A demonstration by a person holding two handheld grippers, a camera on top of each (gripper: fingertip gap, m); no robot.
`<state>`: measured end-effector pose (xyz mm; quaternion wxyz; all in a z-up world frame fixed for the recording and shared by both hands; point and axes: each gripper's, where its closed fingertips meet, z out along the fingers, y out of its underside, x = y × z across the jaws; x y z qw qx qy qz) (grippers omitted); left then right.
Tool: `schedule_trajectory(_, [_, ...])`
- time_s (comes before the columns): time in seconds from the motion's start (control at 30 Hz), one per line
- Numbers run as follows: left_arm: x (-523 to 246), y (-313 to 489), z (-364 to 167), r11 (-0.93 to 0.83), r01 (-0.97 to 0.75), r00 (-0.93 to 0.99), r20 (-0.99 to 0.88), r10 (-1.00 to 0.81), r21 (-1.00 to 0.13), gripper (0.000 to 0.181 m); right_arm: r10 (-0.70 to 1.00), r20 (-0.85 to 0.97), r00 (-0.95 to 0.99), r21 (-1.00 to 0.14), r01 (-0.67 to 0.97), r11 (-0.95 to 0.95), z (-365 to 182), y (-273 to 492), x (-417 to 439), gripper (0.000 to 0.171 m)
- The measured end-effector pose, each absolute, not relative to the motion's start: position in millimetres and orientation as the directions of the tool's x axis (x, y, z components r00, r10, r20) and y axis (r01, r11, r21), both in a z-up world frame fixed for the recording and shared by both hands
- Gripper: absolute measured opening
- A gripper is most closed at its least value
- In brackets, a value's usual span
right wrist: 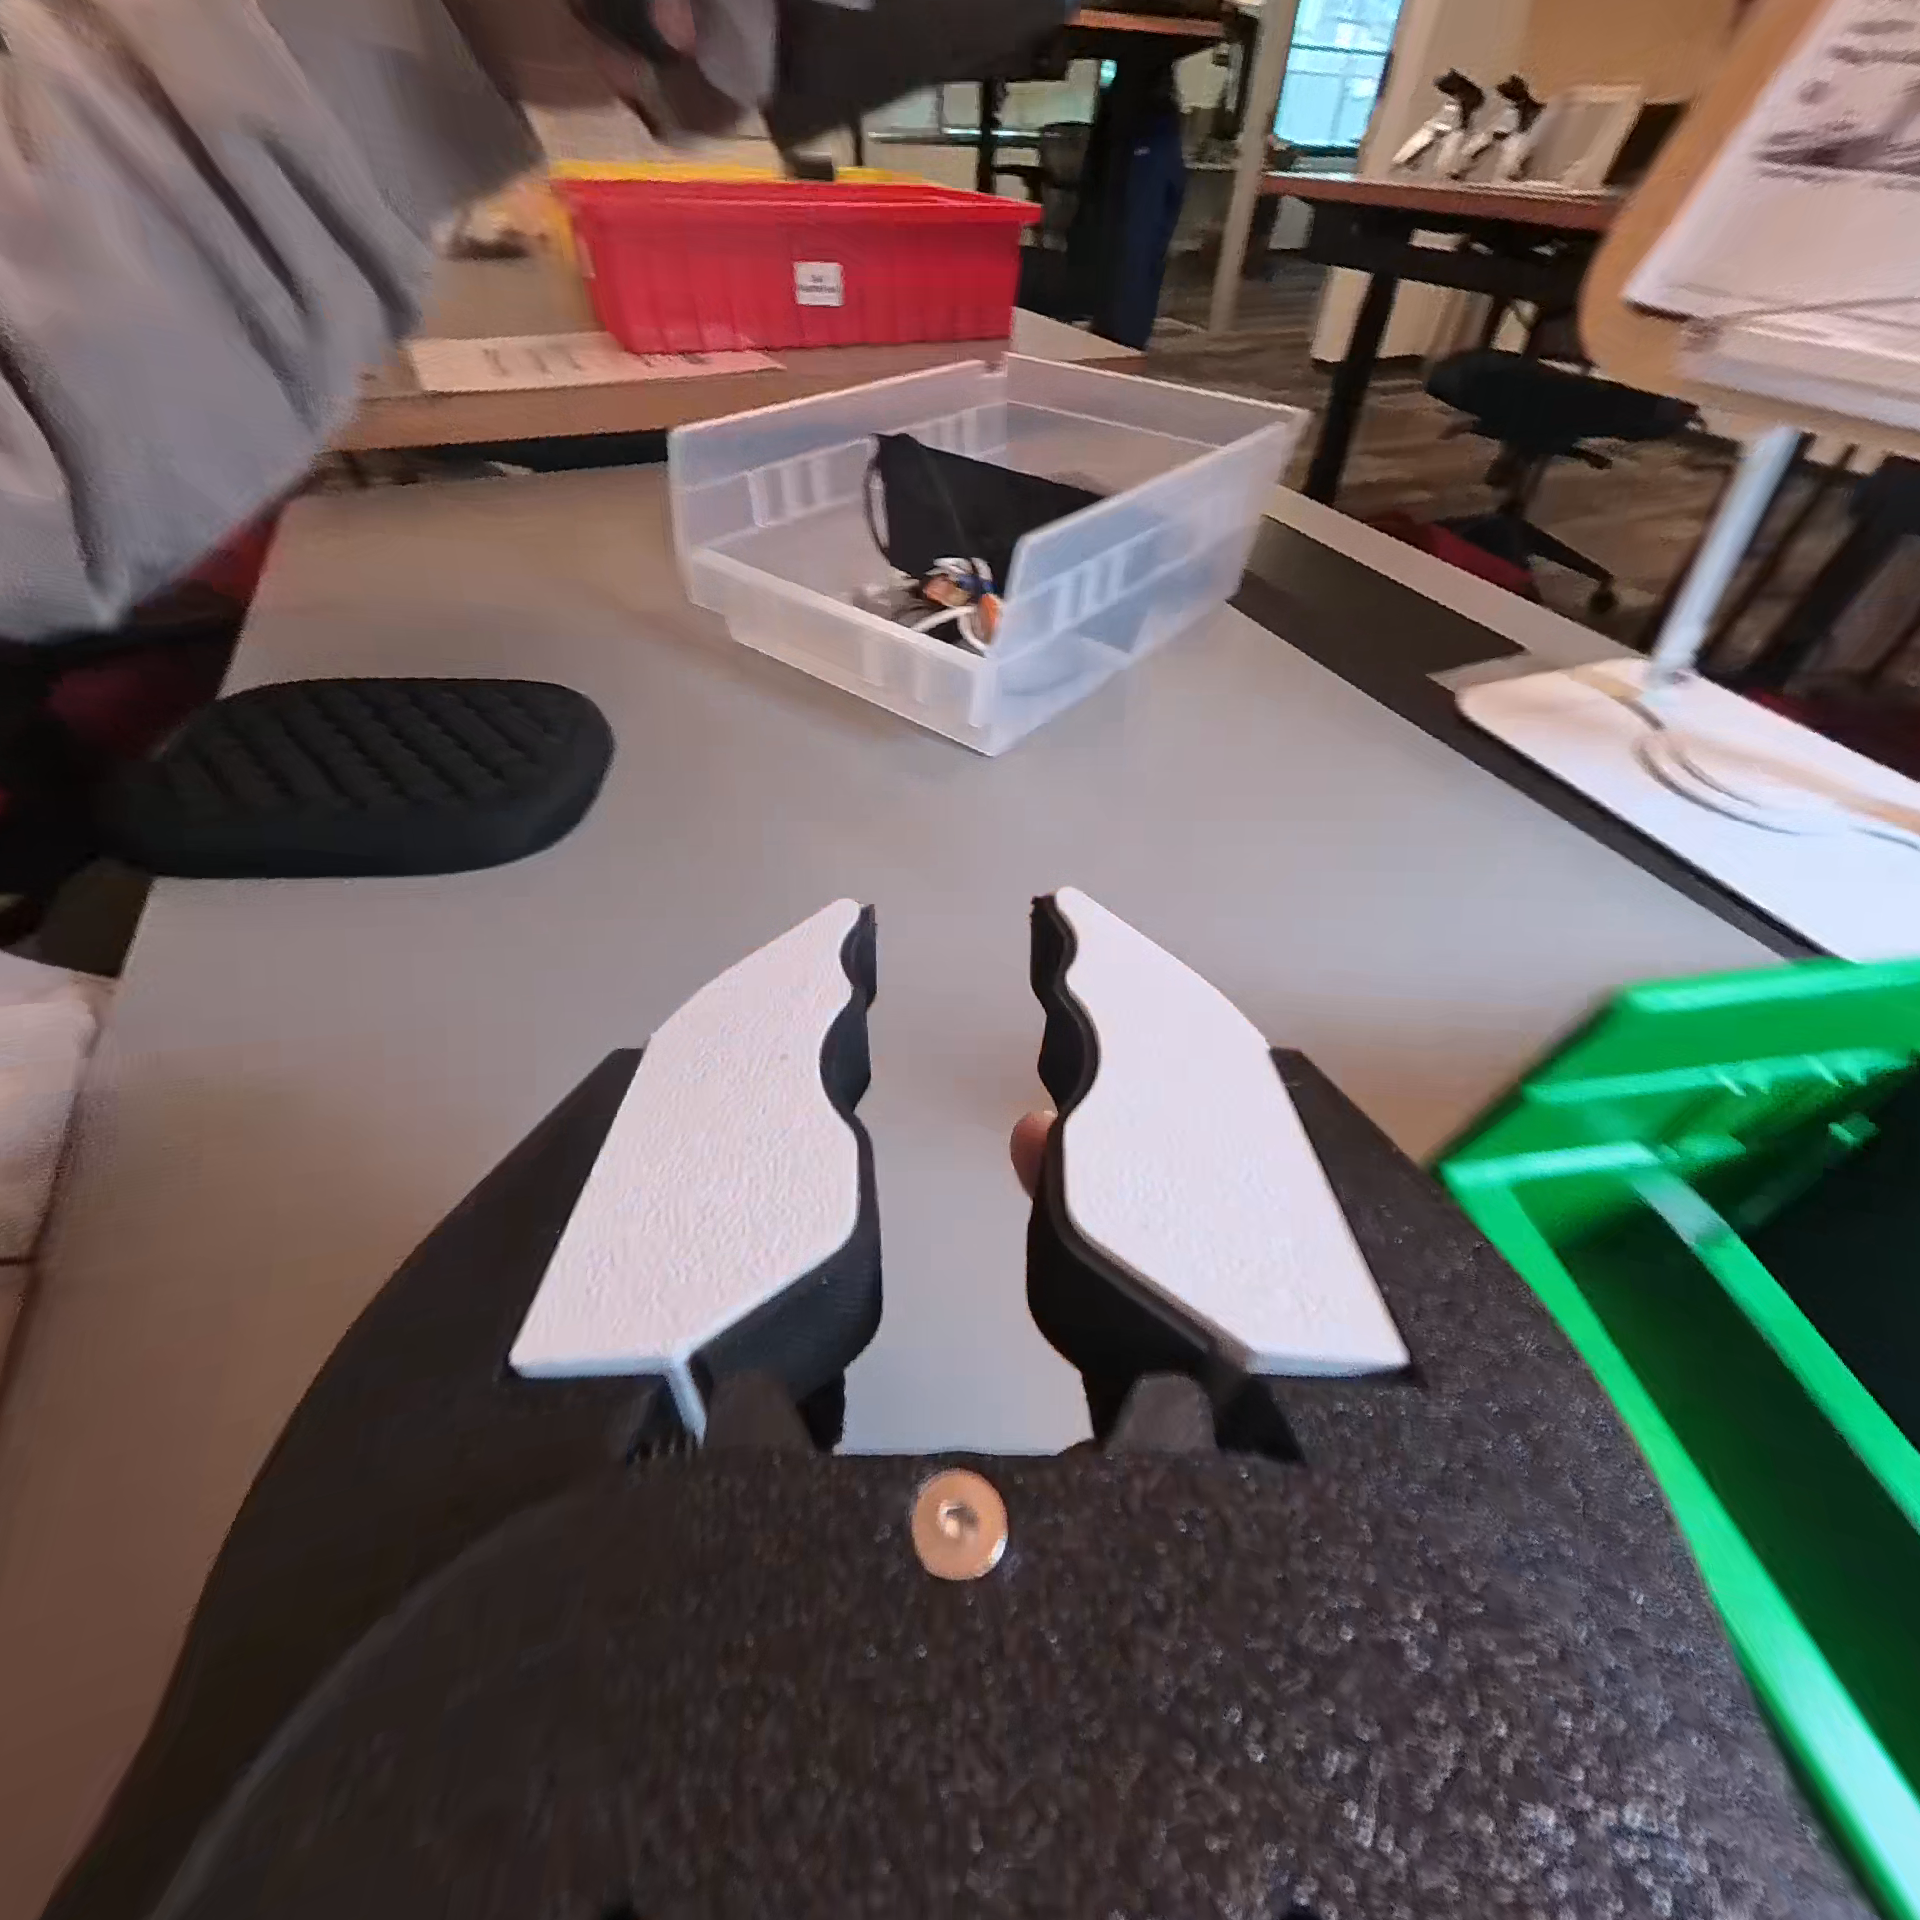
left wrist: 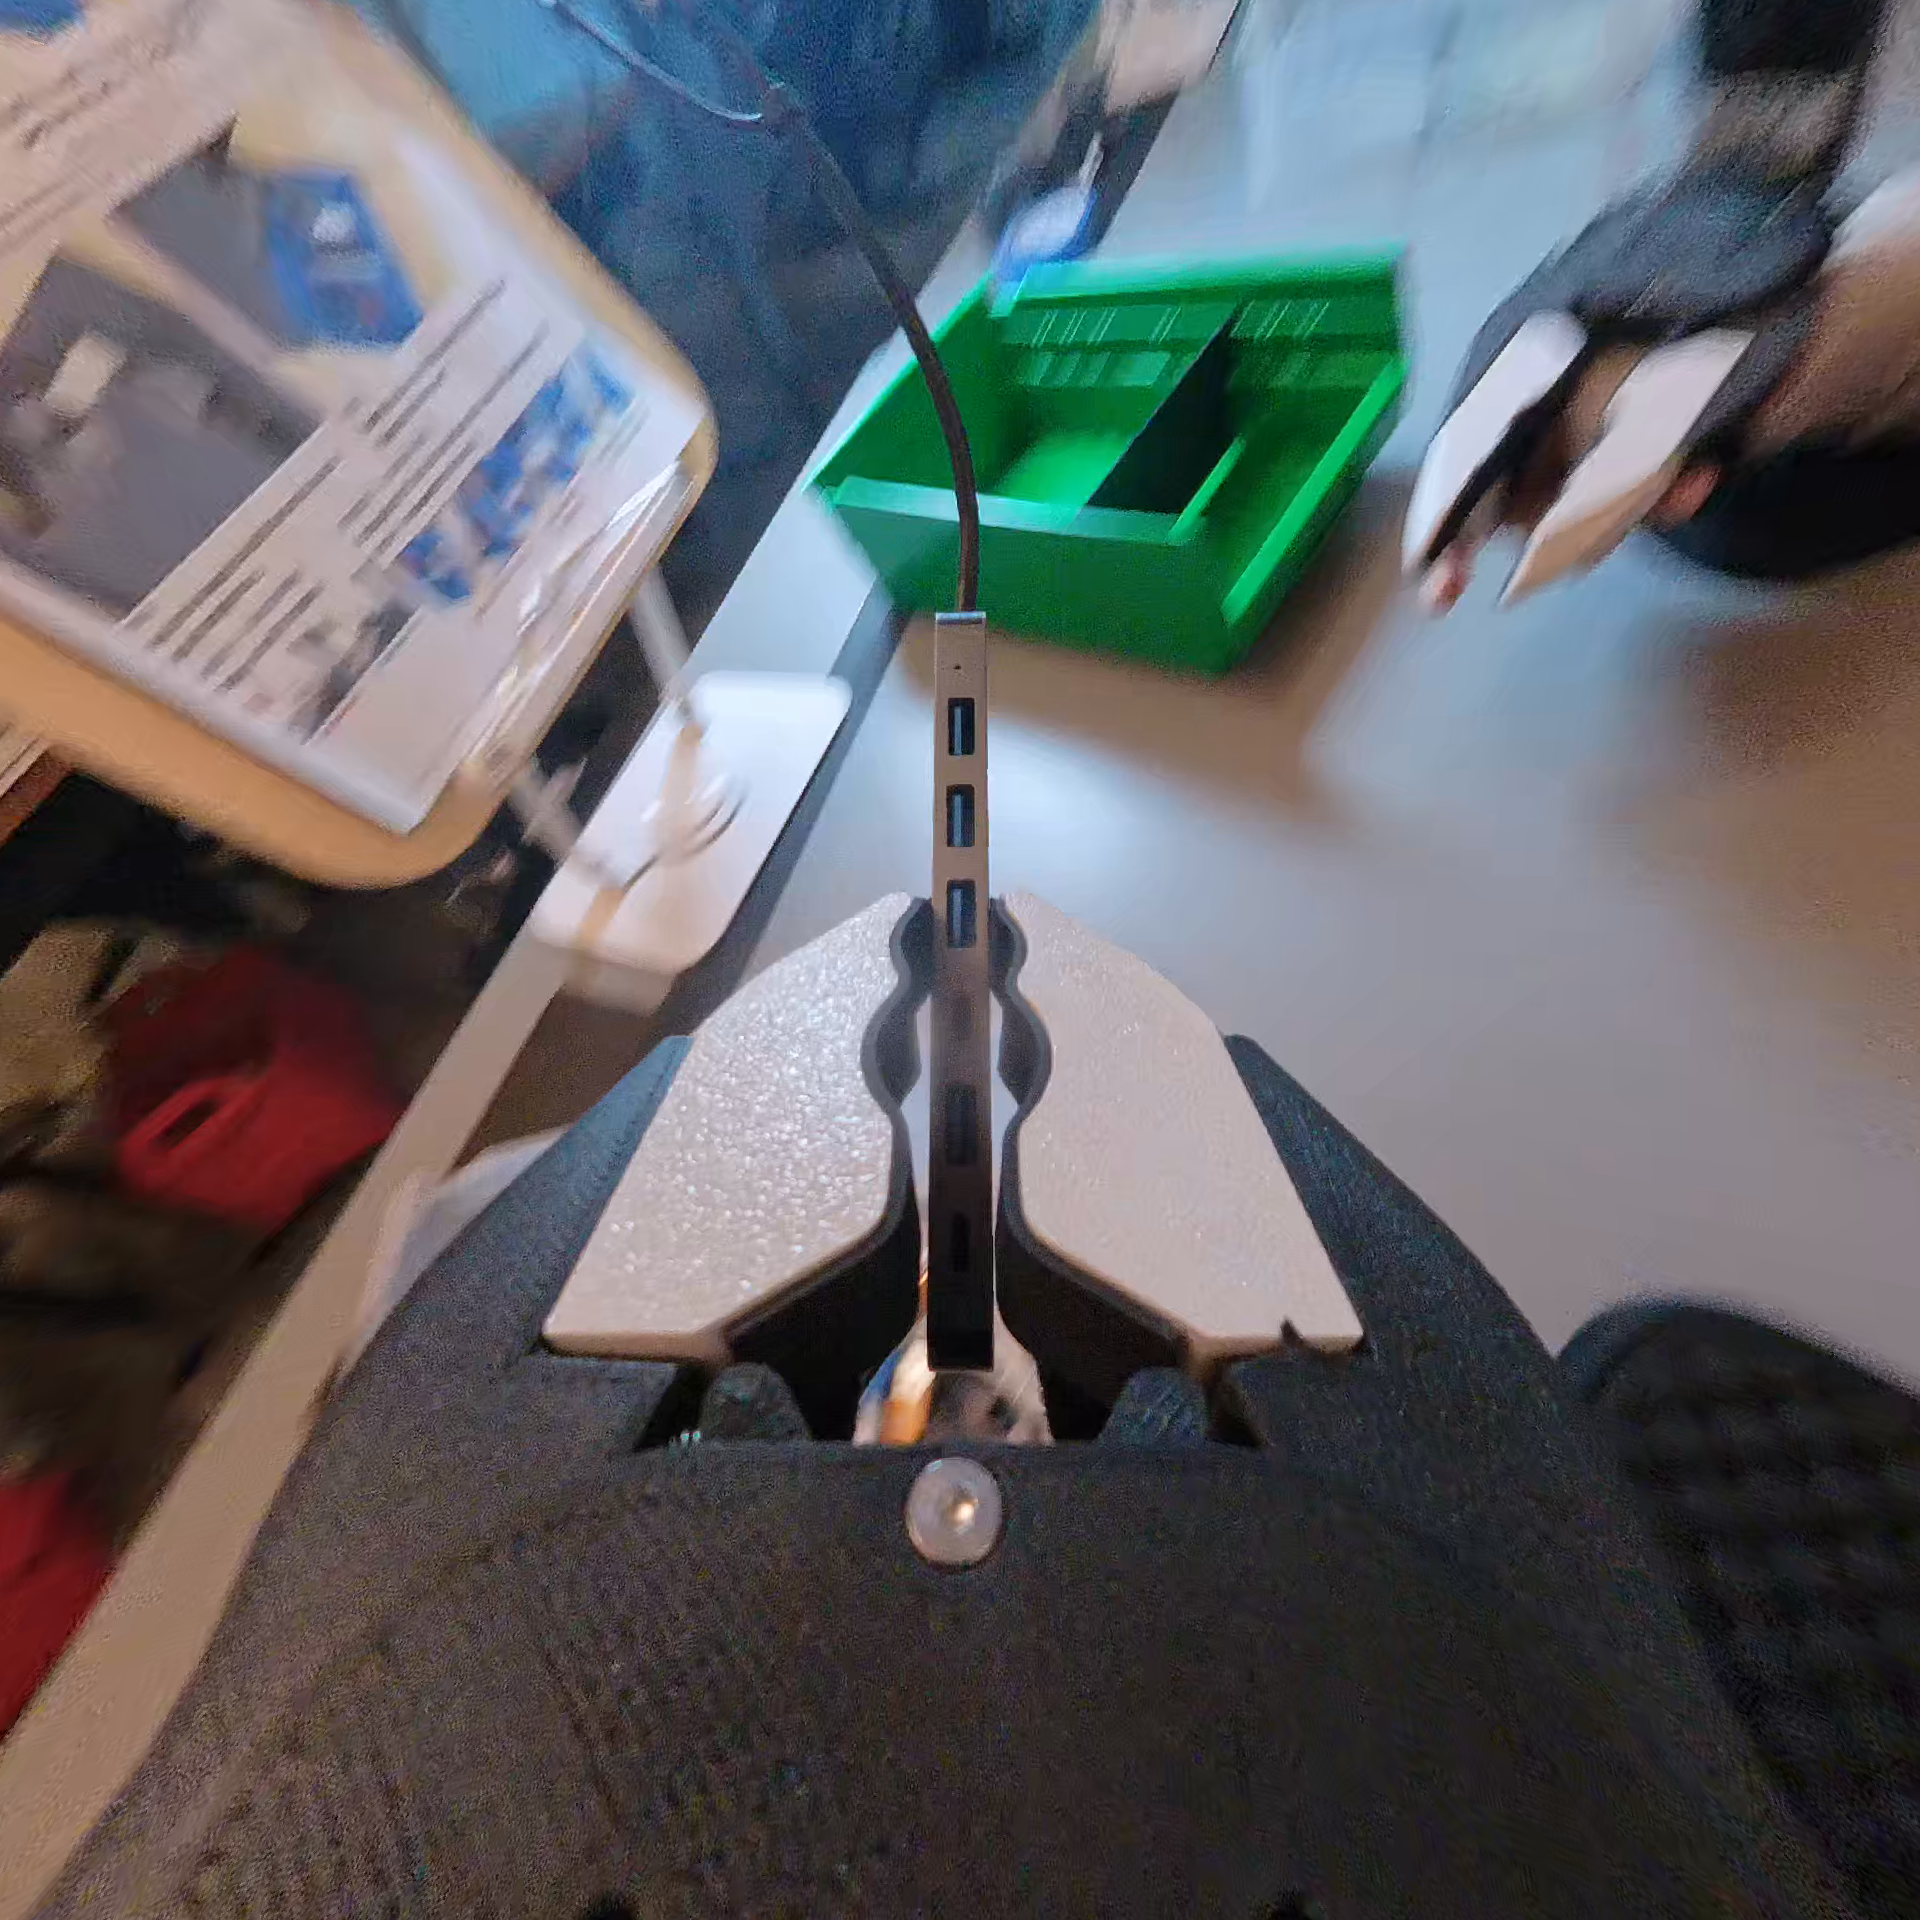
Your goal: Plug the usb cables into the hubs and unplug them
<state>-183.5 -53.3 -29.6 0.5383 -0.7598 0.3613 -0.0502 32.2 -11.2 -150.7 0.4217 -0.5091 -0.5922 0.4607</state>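
Observation:
My left gripper [left wrist: 961, 914] is shut on a slim grey USB hub [left wrist: 961, 790], held on edge above the table, its row of blue ports facing the camera. The hub's black cable [left wrist: 940, 395] runs up and away over the green bin. My right gripper [right wrist: 954, 909] is open and empty above the grey table; it also shows blurred at the upper right of the left wrist view [left wrist: 1496, 561]. A clear plastic bin [right wrist: 1132, 582] ahead of the right gripper holds a black pouch [right wrist: 977, 499] and a tangle of cables [right wrist: 951, 608].
A green bin [left wrist: 1101, 582] stands on the table beyond the hub, and at the right edge of the right wrist view [right wrist: 1704, 1226]. A black chair armrest [right wrist: 353, 769] lies left. A sign on a white stand [left wrist: 717, 810] is at the table's edge. A red bin [right wrist: 800, 260] sits on the far table. Spacing between my two grippers at the tips: around 25 centimeters.

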Motion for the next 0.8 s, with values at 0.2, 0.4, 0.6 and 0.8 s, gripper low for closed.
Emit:
schedule_trajectory(0.2, [-40,-52,-77,-0.042,-0.142,0.572,-0.048,-0.819,-0.989,0.011,0.967,-0.02,-0.255,-0.993,0.118,0.01,-134,-48,-7,0.057])
schedule_trajectory(0.4, [20,-55,-118,-0.159,-0.059,0.437,0.117,-0.892,-0.986,0.011,0.938,0.014,-0.346,-1.0,-0.016,0.01,-124,-57,11,0.013])
schedule_trajectory(0.6, [24,-64,-139,-0.093,-0.198,0.451,-0.006,-0.893,-0.976,0.015,0.911,0.072,-0.406,-0.997,-0.019,0.071,-128,-59,31,0.011])
schedule_trajectory(0.8, [13,-59,-146,-0.06,-0.256,0.52,-0.085,-0.85,-0.965,0.029,0.909,0.079,-0.41,-0.995,-0.093,0.045,-111,-51,46,0.01])
